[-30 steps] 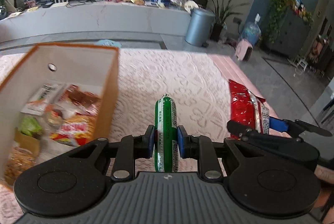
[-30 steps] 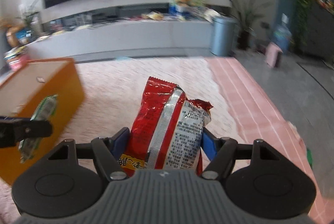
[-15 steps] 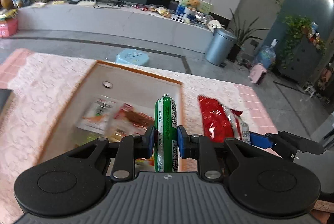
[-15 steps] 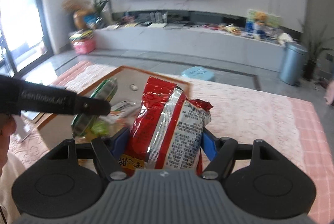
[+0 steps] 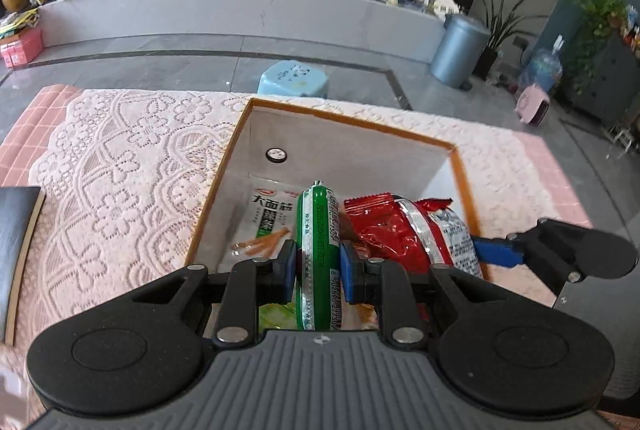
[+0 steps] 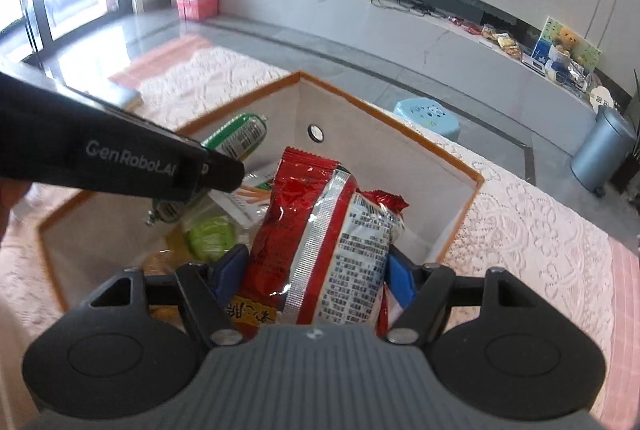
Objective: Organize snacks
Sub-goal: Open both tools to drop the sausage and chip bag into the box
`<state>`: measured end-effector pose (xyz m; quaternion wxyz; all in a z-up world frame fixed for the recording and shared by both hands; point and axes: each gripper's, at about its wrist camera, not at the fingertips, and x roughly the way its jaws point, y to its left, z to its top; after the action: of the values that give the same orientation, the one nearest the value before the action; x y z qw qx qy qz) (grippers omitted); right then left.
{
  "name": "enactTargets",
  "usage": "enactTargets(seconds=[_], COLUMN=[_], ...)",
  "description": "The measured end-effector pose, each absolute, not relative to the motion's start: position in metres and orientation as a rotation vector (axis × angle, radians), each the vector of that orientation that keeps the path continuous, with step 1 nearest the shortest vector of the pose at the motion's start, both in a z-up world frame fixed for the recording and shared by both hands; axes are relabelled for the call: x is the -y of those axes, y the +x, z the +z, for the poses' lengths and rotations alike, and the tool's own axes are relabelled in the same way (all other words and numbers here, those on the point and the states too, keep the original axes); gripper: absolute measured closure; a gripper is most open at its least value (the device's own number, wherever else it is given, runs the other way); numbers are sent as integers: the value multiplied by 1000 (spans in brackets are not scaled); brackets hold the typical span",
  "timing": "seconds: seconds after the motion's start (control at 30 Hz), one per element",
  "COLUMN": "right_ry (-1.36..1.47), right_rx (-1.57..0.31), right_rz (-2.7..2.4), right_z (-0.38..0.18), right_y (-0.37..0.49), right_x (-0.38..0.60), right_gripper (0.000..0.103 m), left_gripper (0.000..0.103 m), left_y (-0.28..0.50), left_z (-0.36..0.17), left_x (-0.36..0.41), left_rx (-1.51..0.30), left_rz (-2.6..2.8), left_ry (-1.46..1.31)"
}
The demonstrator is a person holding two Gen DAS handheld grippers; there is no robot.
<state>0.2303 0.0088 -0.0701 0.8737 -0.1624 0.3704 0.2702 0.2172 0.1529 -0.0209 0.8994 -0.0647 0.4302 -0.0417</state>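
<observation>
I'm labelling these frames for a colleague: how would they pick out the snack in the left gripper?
Find the orange-rimmed box on the pink lace tablecloth. Over its opening, the left gripper is shut on a green sausage stick. It is slim, round and barcoded, unlike the crinkly red snack bag beside it.

Both held snacks, green sausage (image 5: 318, 254) and red packet (image 6: 320, 250), now over box (image 5: 352, 117).

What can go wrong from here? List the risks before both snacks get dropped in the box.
1. The left gripper and right gripper sit close above the box; they could knock together.
2. The tall red packet could lean on the wall instead of lying flat.
3. The green sausage may roll once it lands on the snacks below.
</observation>
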Motion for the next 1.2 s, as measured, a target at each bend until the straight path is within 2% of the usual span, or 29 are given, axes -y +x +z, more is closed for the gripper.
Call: enactTargets(seconds=[0.47,0.77,0.87,1.0,1.13,1.2], right_ry=[-473,-515,-514,-506,-476,-450], right_rx=[-860,-864,-871,-856,-836,-822], right_rz=[533,524,514,517,521,527], right_z=[-110,-112,-111,-105,-90,-80], right_y=[282,283,282,276,268,262], right_x=[-38,-43,-42,-40,-37,-33], right_gripper=[33,30,25,15,13,13], left_gripper=[79,78,77,60,57,53], left_y=[250,251,246,235,224,215], left_z=[-57,-61,-57,-41,-23,-13], left_x=[-148,-142,-141,-141,-147,-149], left_rx=[-951,-975,-967,-913,-874,-845], left_rz=[-66,-73,-77,-58,-38,-26], left_ry=[24,79,89,104,85,71])
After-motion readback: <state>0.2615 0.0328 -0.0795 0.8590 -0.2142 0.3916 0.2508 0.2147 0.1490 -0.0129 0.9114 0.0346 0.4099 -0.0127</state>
